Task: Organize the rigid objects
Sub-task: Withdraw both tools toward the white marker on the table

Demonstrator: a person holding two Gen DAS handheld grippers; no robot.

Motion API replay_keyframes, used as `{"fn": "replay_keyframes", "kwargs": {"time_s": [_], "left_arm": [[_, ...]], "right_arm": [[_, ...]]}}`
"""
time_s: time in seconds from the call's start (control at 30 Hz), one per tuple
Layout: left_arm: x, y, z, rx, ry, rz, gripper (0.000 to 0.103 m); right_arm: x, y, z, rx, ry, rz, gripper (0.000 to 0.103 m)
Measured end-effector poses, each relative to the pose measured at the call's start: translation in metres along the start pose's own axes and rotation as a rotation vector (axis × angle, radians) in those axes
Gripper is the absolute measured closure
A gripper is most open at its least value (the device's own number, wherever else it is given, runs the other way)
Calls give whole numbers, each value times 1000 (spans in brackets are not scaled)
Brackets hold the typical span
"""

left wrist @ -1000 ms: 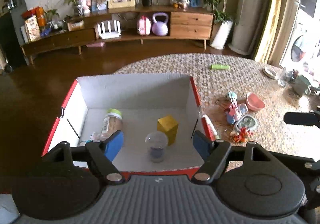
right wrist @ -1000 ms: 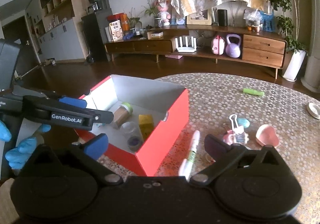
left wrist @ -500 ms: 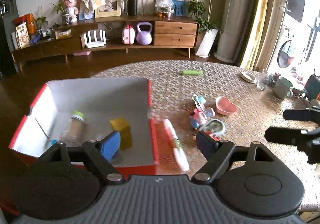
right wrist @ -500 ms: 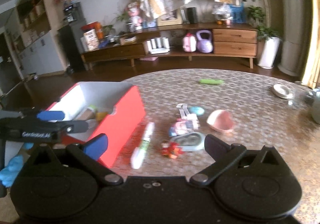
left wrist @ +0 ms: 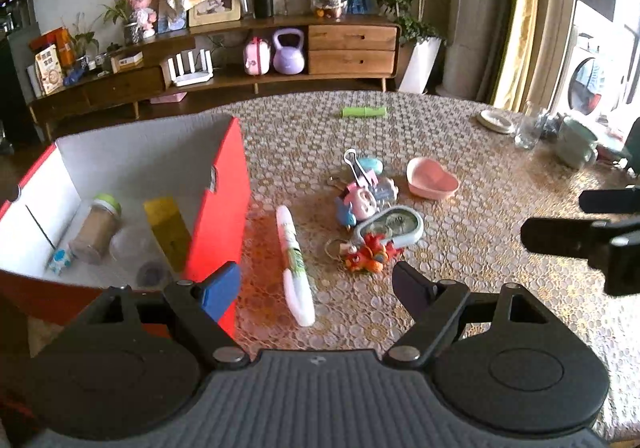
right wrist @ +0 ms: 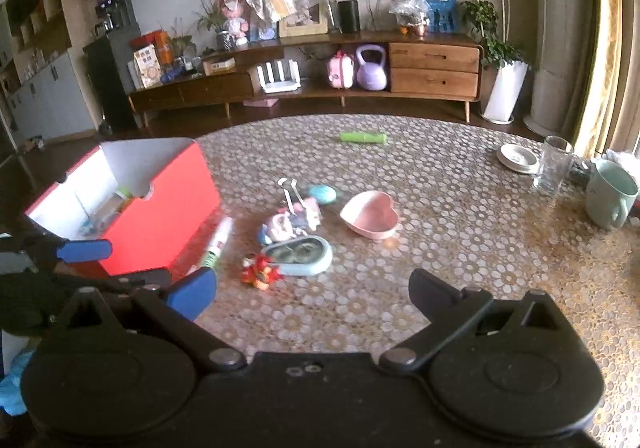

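Heart-shaped pink dish [right wrist: 372,216], glossy; red box [left wrist: 218,203], cardboard.

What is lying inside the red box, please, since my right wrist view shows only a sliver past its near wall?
Observer: In the left wrist view, a yellow block stands inside the red box, close to the wall nearest the white marker.
Operator: Thank you. Is anything else in there?
Observer: A jar with a green lid lies on its side, to the left of the block.
Operator: And nearer the front?
Observer: A clear domed cup sits between the jar and the block.
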State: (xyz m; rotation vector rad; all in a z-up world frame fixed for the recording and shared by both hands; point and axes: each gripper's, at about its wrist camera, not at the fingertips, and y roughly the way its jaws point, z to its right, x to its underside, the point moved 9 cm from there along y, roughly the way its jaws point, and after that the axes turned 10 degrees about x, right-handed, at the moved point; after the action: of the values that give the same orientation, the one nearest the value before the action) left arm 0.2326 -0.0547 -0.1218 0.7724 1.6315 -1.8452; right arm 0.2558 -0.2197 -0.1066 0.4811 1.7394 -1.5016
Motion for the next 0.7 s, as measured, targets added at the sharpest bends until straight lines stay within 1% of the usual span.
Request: {"fn": "replay_keyframes", "kwargs": {"time_s": [0.1,0.27,0.37,0.47,0.6,0.7], "left_arm": [[7,12,7,-29,-7,-2,20],[14,26,8,-88,-2,14,20],[16,33,1,-126,-56,20,20],[19,42,-4,-146,-116,19,20],[23,55,-8,-157,-129,3,20],[28,66,-15,-165,-156,-21,20]], "right_arm": [[2,8,9,21,-9,-10,1],[6,19,16,13,-9,-27,1],[8,27,15,6,-23,-36,1],[6,35,14,10,-34,-36,2],[-1,48,15,8,-36,-40,3],[-8,61,15,8,-47,-40,5]]}}
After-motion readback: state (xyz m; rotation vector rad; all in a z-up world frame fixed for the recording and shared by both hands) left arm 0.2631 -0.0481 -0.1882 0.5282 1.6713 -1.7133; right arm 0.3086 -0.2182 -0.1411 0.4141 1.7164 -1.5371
